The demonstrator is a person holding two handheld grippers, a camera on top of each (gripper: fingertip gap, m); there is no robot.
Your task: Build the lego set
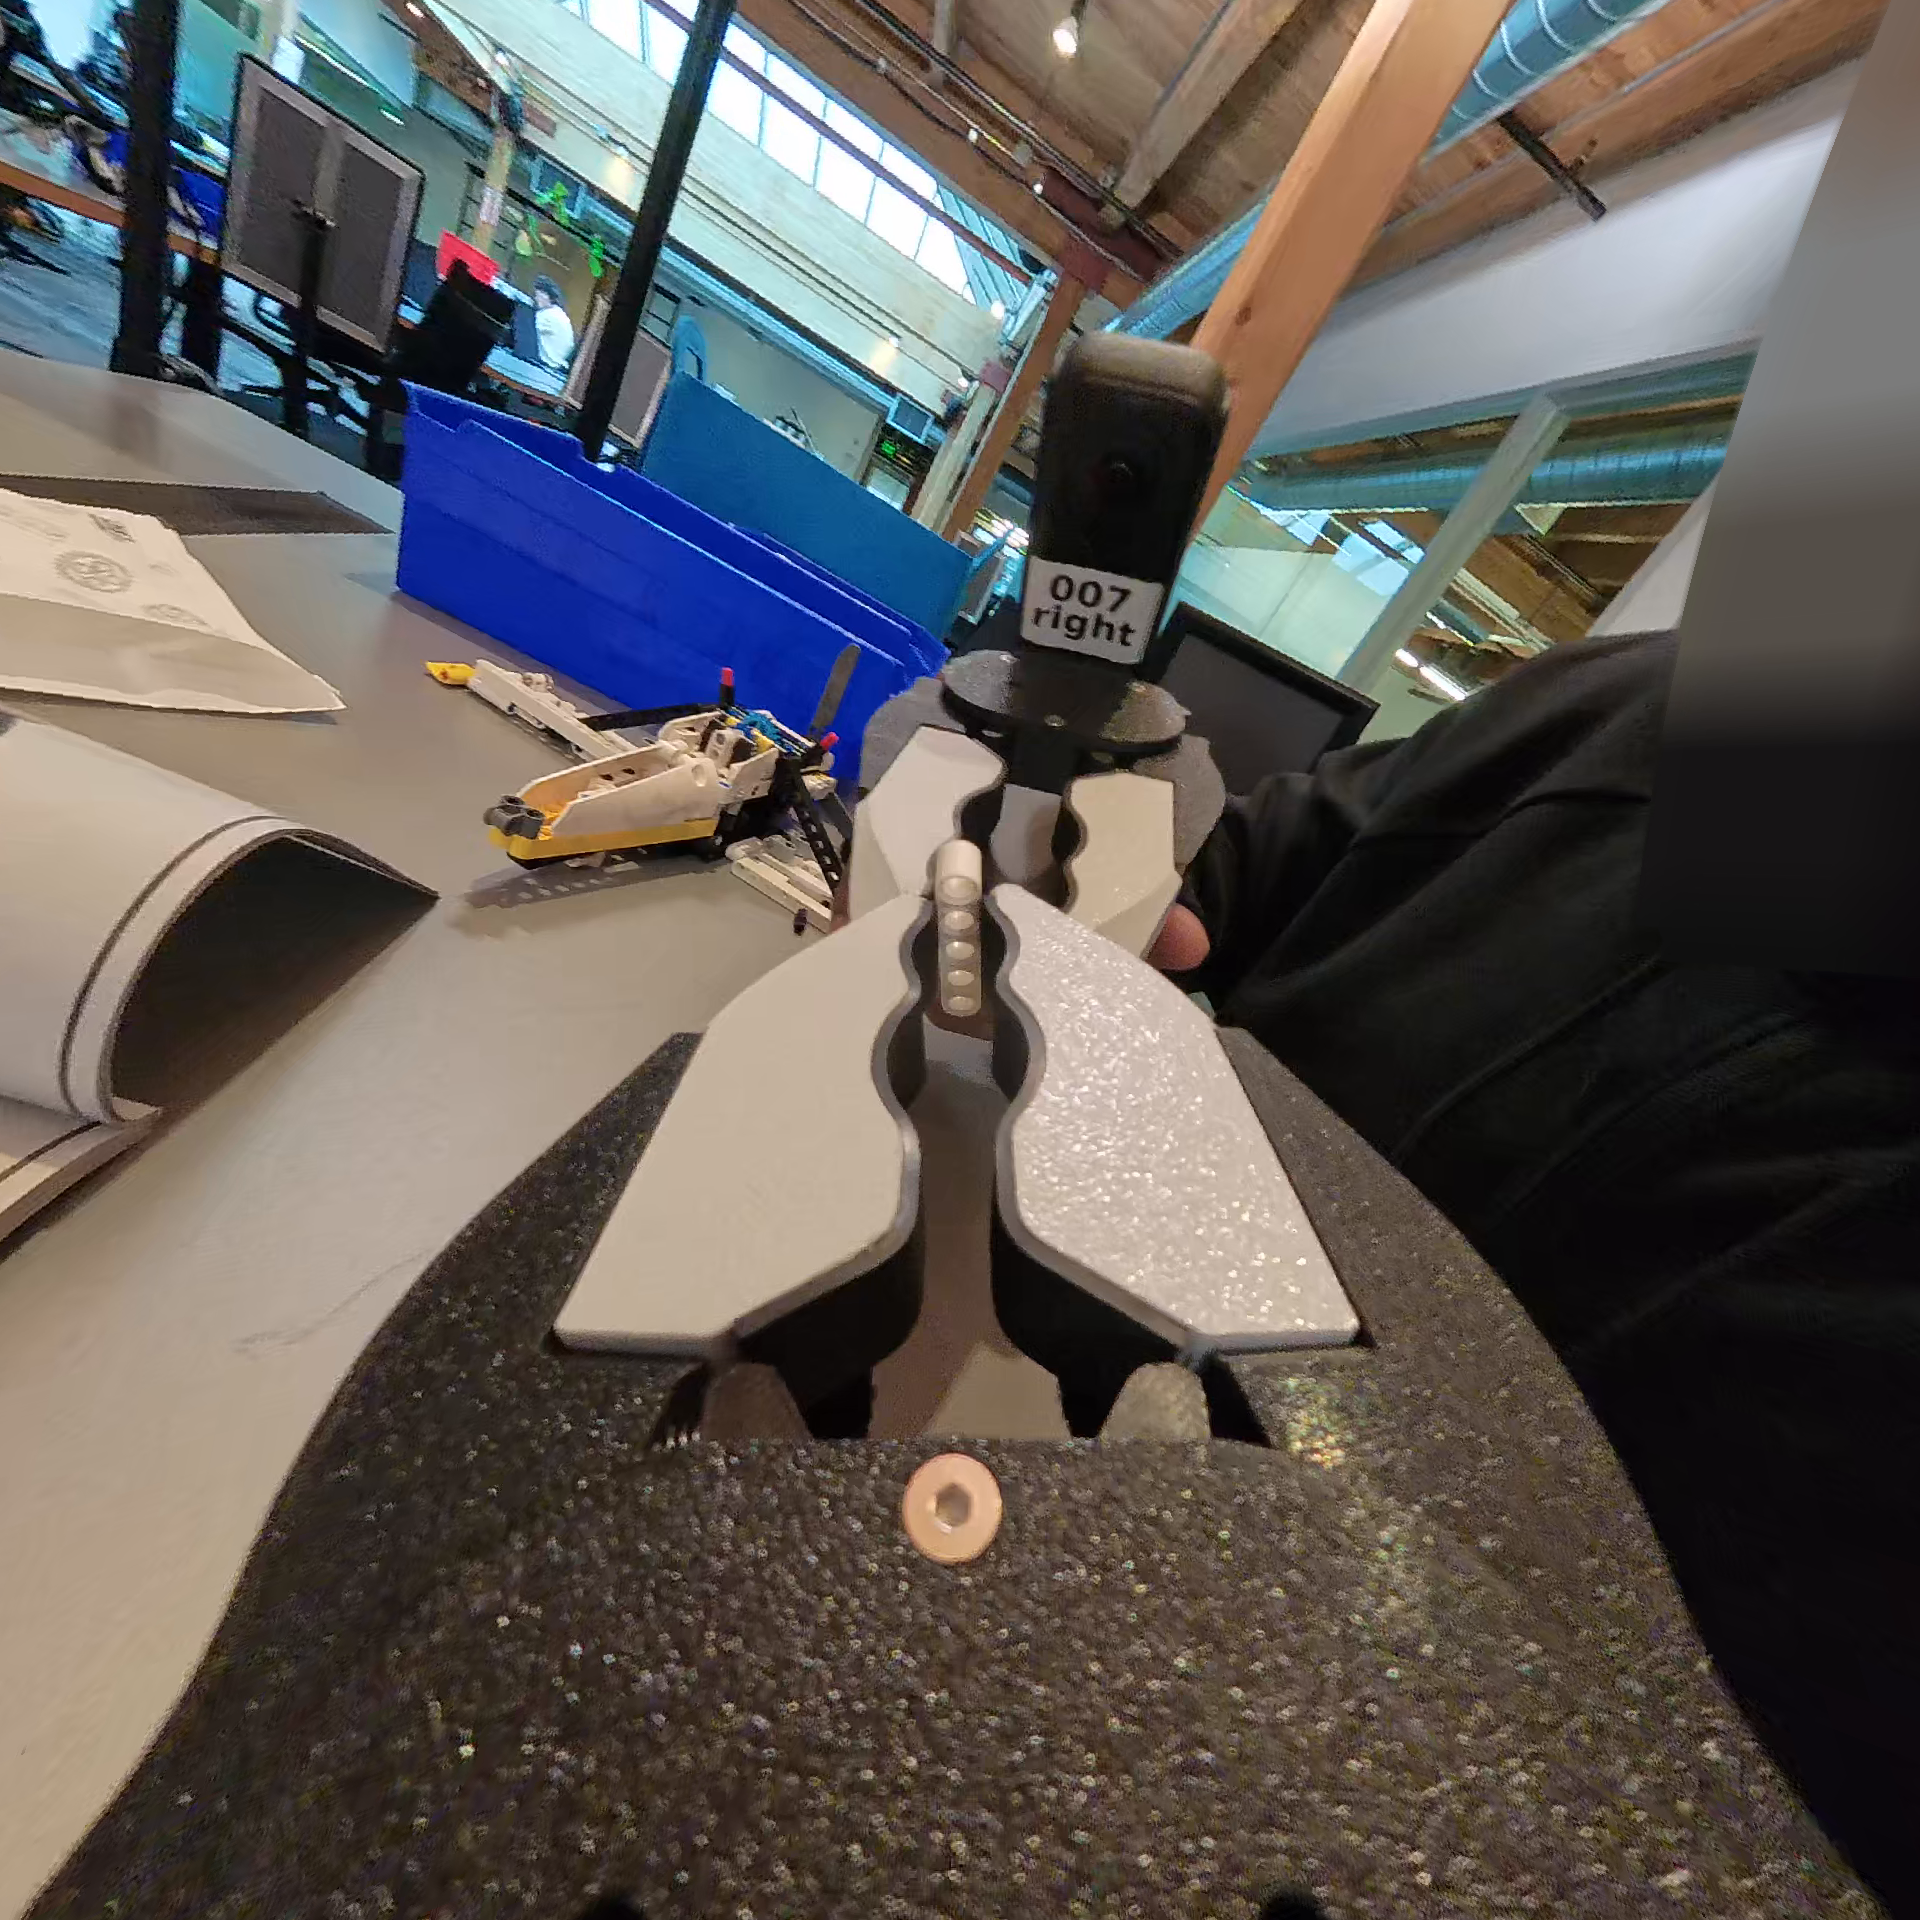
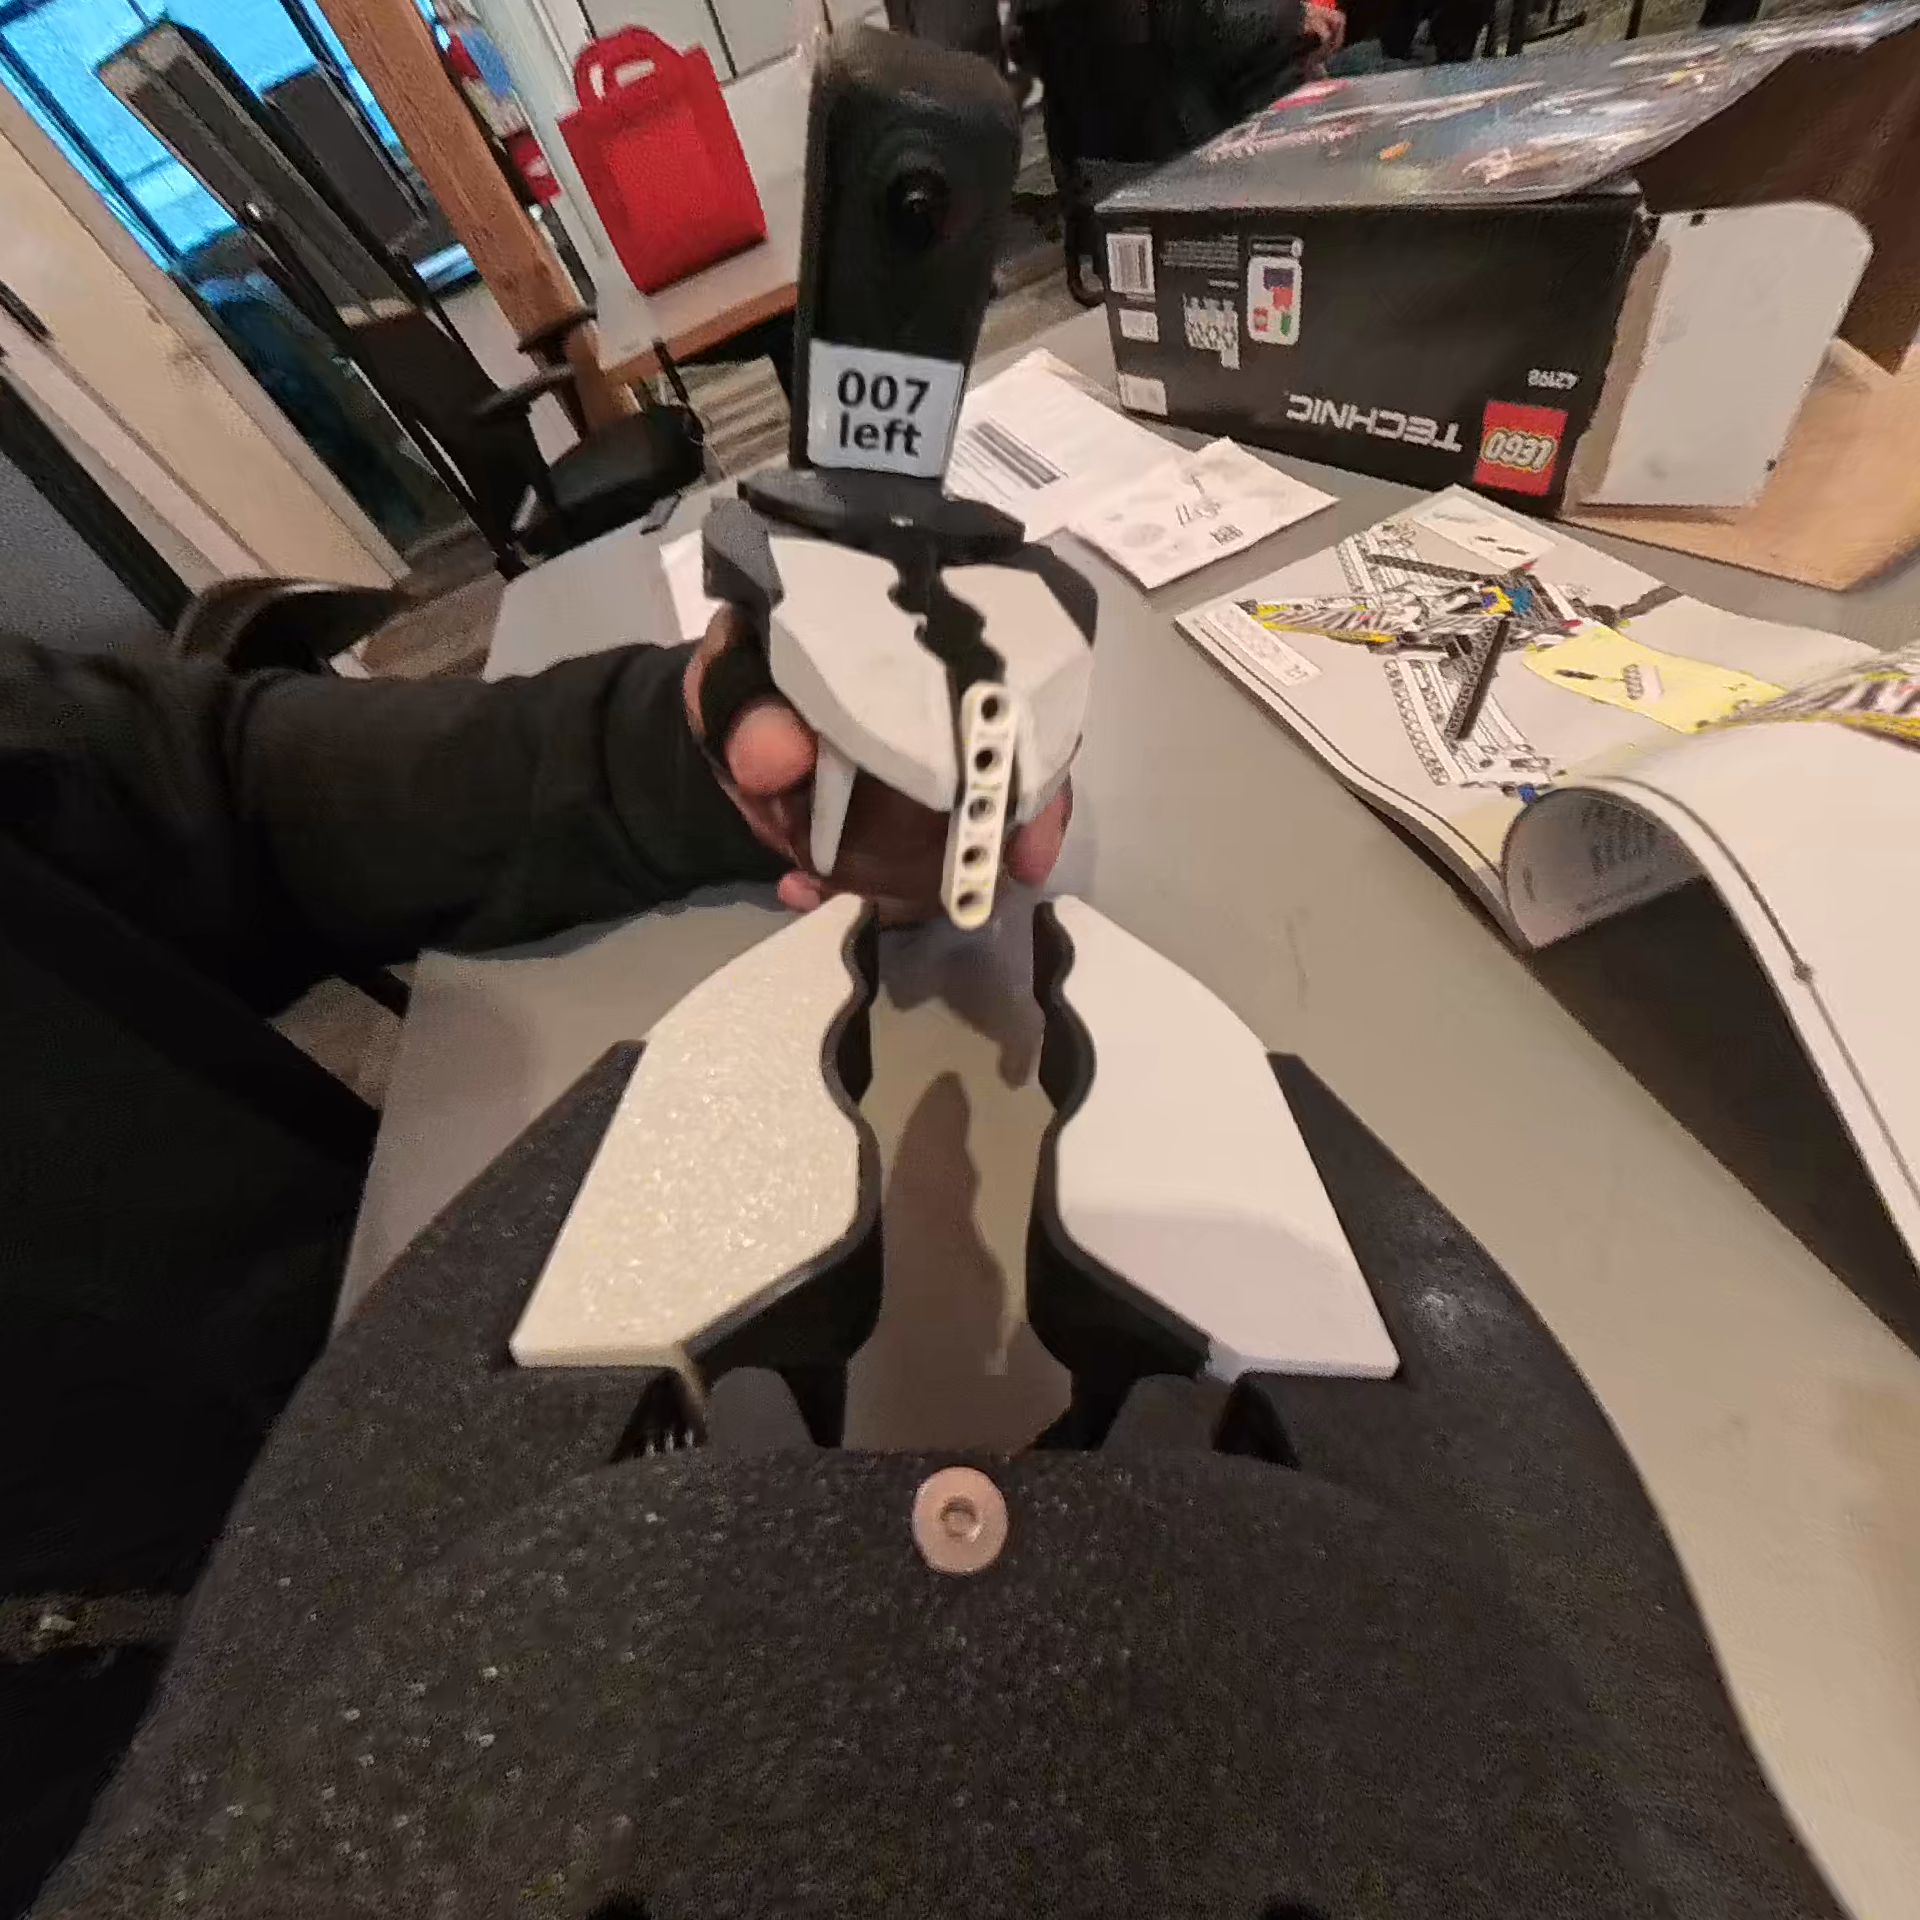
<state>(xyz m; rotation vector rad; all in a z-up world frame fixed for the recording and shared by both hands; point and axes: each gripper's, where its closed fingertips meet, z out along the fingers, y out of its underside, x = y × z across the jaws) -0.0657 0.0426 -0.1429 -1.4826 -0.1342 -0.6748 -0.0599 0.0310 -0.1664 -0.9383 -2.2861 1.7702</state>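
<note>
We see a white perforated beam clamped between the fingers of the left gripper, its lower end sticking out of the jaws above the grey table. Facing it, the right gripper stands spread apart with a bare grasp, close to the beam's tip. A yellow-and-white brick helicopter sits farther off, before blue bins; an instruction booklet lies open nearby.
</note>
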